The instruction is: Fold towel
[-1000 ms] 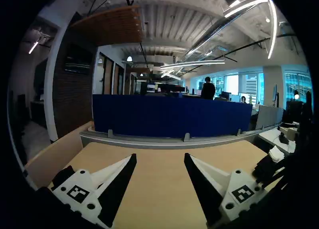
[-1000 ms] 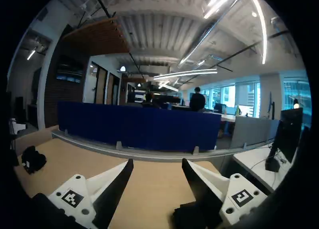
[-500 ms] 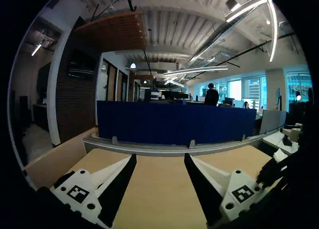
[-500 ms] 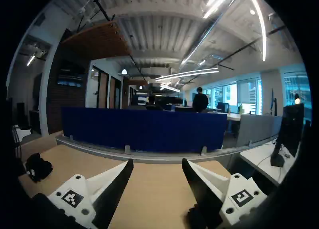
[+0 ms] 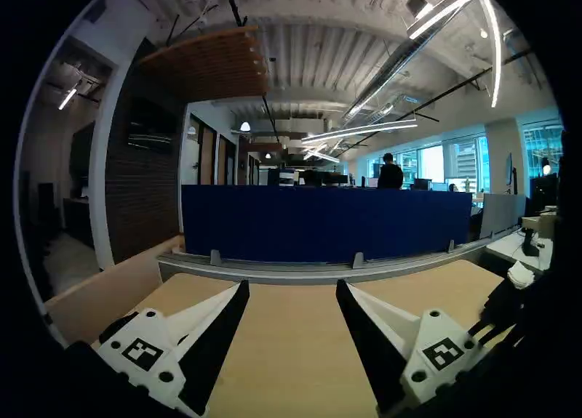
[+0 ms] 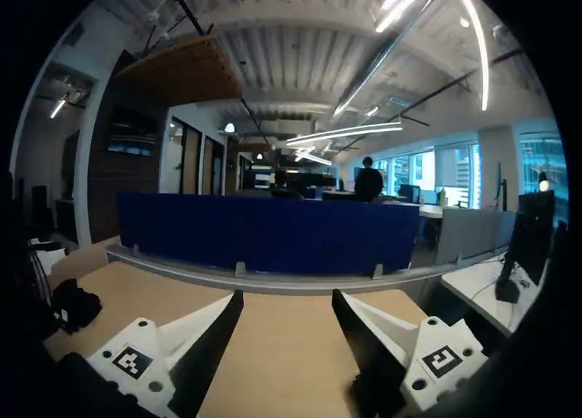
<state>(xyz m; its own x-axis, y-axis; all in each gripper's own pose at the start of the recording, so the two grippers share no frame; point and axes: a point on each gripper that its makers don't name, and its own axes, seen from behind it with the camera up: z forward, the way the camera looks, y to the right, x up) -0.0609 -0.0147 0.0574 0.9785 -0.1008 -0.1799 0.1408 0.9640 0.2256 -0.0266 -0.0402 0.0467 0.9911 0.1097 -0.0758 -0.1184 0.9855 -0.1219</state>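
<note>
My left gripper (image 5: 291, 287) and right gripper (image 6: 287, 296) both hold their fingers apart over the wooden surface (image 5: 291, 360), facing its far edge and the blue divider (image 5: 320, 222). I cannot tell where the towel lies.

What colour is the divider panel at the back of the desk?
The divider panel is deep blue, clearest in the left gripper view.

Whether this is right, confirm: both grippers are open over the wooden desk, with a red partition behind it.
Not quite: the partition is blue, not red, as the left gripper view shows. The rest is right: the left gripper and the right gripper are both open over the wooden desk.
</note>
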